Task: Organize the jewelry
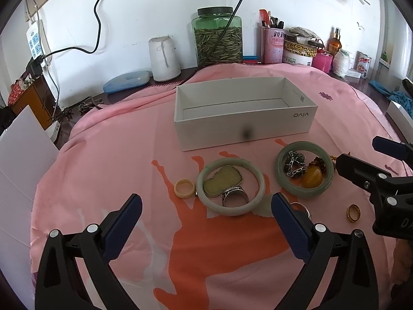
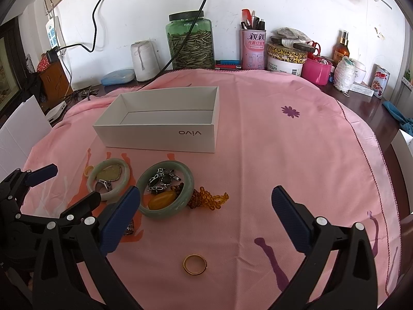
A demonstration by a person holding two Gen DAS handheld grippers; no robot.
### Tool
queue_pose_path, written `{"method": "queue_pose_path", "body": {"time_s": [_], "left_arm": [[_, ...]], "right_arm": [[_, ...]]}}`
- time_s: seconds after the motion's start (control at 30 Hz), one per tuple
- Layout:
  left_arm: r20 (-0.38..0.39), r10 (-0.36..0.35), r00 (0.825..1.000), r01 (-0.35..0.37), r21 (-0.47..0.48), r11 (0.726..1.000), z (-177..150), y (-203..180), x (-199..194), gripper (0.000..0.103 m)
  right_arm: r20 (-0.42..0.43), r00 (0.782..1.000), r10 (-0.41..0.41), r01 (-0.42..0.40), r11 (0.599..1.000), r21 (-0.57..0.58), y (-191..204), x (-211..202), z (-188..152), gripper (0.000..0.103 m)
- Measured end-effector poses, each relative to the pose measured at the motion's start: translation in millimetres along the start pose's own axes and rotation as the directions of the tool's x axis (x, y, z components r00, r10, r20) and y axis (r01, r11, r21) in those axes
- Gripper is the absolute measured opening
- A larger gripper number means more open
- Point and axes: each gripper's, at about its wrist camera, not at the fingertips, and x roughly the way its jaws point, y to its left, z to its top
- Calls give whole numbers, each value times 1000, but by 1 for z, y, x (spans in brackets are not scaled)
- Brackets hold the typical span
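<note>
Jewelry lay scattered on the pink cloth point(image 2: 284, 155) near its front edge, in front of the open white cardboard box point(image 2: 165, 139) marked "vivo", which stood empty toward the cloth's back edge. A pale green jade bangle point(image 1: 230, 186) lay flat toward the left edge, ringing a yellowish gourd-shaped pendant point(image 1: 223, 180) and a silver ring point(image 1: 235, 196) that leaned on its rim. Just beside it, on the left, sat a small cream ring point(image 1: 184, 188). A second pale green jade bangle point(image 2: 165, 189) lay to the right, holding a silver chain bracelet point(image 2: 161, 179) and an amber oval stone point(image 2: 162, 199); a strand of amber beads point(image 2: 209, 198) trailed over its right side onto the cloth. A plain gold ring point(image 2: 195, 264) lay apart, nearest the front edge.

Left gripper point(image 1: 206, 224) hung above the cloth with its jaws wide, holding nothing, the first bangle just beyond its fingertips. Right gripper point(image 2: 205, 218) was likewise spread wide and empty, the gold ring lying between and below its fingers. A green glass jar point(image 2: 190, 42) and a pink tin of pens point(image 2: 253, 47) stood behind the cloth's back edge against the wall.
</note>
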Motion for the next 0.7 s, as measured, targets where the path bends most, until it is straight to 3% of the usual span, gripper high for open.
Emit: {"method": "queue_pose_path", "body": {"time_s": [0.47,0.7], "left_arm": [[13,2,1000,-2,-12,1000,2,6,-3,98],[7,-45,999,45,-61,997,7,20,-2,98]], "right_arm": [[14,1000,-8,8,1000,10,-4,-4,1,97],[12,1000,14,-15,994,105,-35,-8,3,97]]}}
